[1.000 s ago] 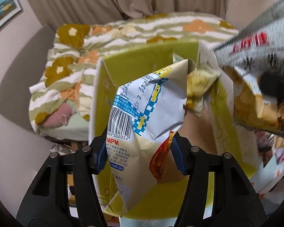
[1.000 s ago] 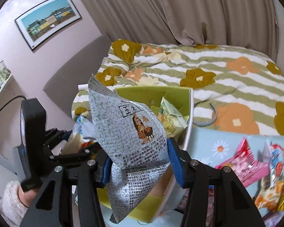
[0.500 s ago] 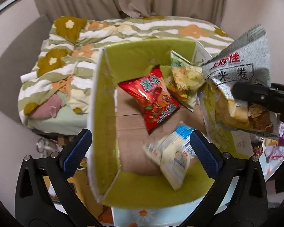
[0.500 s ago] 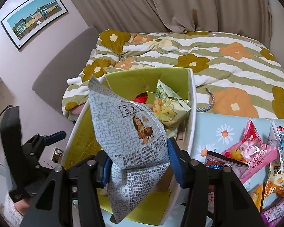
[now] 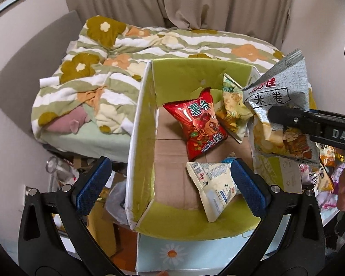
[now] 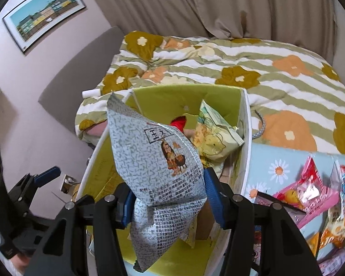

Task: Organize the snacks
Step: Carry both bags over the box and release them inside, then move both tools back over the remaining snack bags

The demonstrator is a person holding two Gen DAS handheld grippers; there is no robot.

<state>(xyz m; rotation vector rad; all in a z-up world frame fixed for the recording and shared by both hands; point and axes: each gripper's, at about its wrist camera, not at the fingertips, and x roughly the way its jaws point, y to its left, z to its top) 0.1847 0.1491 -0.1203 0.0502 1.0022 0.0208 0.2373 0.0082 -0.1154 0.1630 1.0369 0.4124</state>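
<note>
Here the right gripper (image 6: 166,199) is hanging over the green-lined cardboard box (image 5: 145,119), its jaws opening to drop the crinkled grey snack bag (image 6: 154,168) in; the left gripper (image 5: 168,184) is gaping wide and empty above the white packet (image 5: 212,185) lying inside.

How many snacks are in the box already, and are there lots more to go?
Three packets lie in the green box: a red bag, a yellow bag and a white packet. The left gripper is open and empty. The right gripper is opening around a silver bag over the box. Several snacks wait on the table.
</note>
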